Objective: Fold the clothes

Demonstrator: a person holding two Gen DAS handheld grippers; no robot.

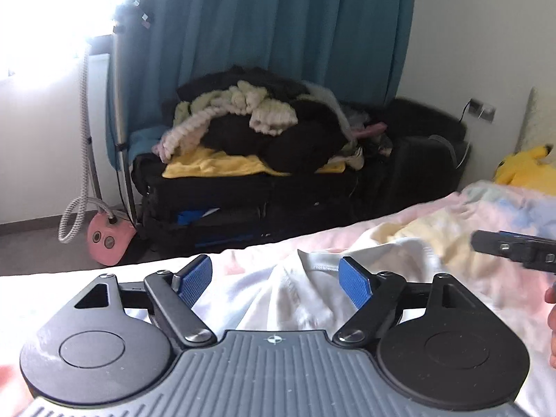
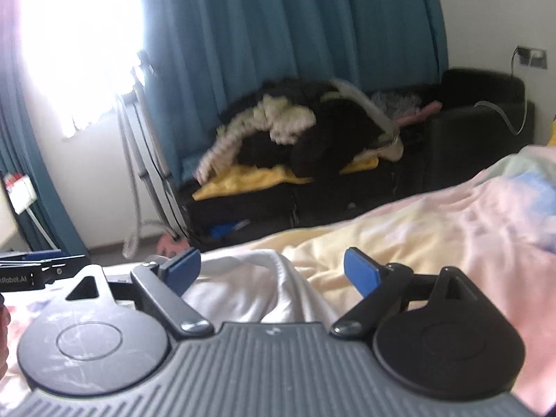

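- Both the left gripper (image 1: 277,279) and right gripper (image 2: 272,272) are seen spread wide, nothing clamped.
- White garment (image 1: 305,299) lies rumpled on the pastel bedspread (image 2: 451,229) beneath both.
- Bedspread could be pinched along with it, seemingly, since the cloth edges are blurred.

Soft white cloth garment (image 1: 295,299), ribbed blue gripper pads (image 1: 194,279)

Your white garment (image 1: 295,299) runs under the gripper body at six o'clock, and the clothes pile (image 2: 295,132) blurs at twelve.
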